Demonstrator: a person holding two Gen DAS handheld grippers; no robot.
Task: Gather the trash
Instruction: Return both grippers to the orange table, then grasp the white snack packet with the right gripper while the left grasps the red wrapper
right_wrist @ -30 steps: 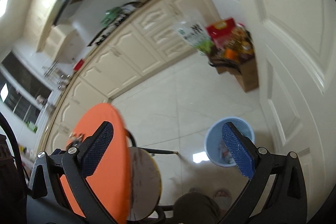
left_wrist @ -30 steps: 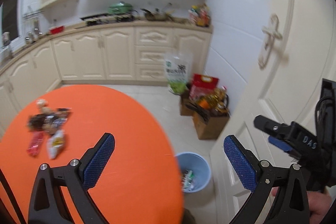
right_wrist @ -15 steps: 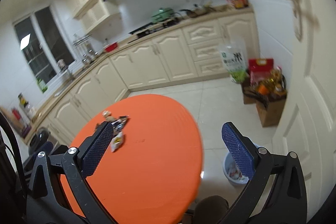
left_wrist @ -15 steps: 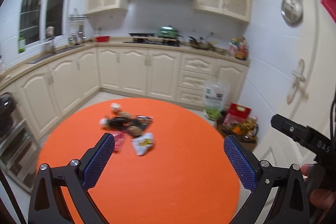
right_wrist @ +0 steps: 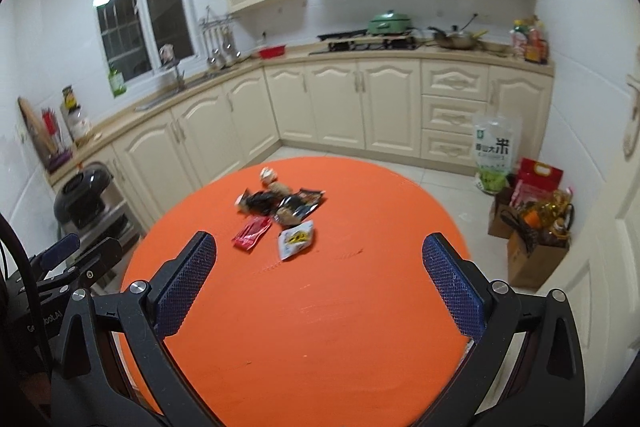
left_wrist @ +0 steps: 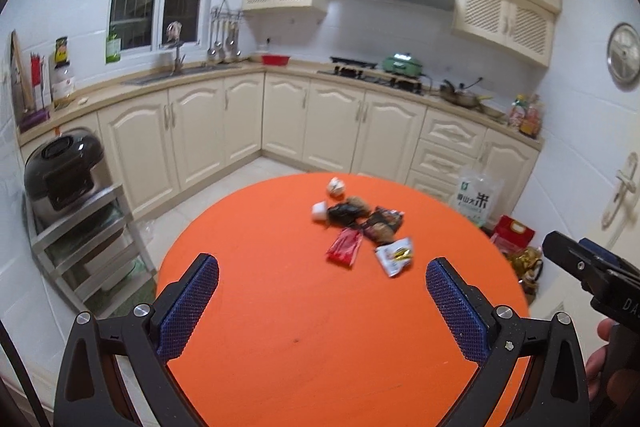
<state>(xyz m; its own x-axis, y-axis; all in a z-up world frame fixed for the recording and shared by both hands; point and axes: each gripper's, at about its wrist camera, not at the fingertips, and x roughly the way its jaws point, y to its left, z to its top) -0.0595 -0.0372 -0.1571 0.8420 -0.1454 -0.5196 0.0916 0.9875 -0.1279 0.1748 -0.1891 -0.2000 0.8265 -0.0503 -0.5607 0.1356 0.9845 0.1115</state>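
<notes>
Both views swung onto crinkly wrappers (left_wrist: 366,227) (round orange table (left_wrist: 280,307)).

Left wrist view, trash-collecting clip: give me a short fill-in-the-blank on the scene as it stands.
1. The trash pile lies on a round table coloured ____.
2. Both the left tool and the right tool are ____.
3. The wrapper nearest the left tool is coloured ____.

Missing words: orange; open; red
</notes>
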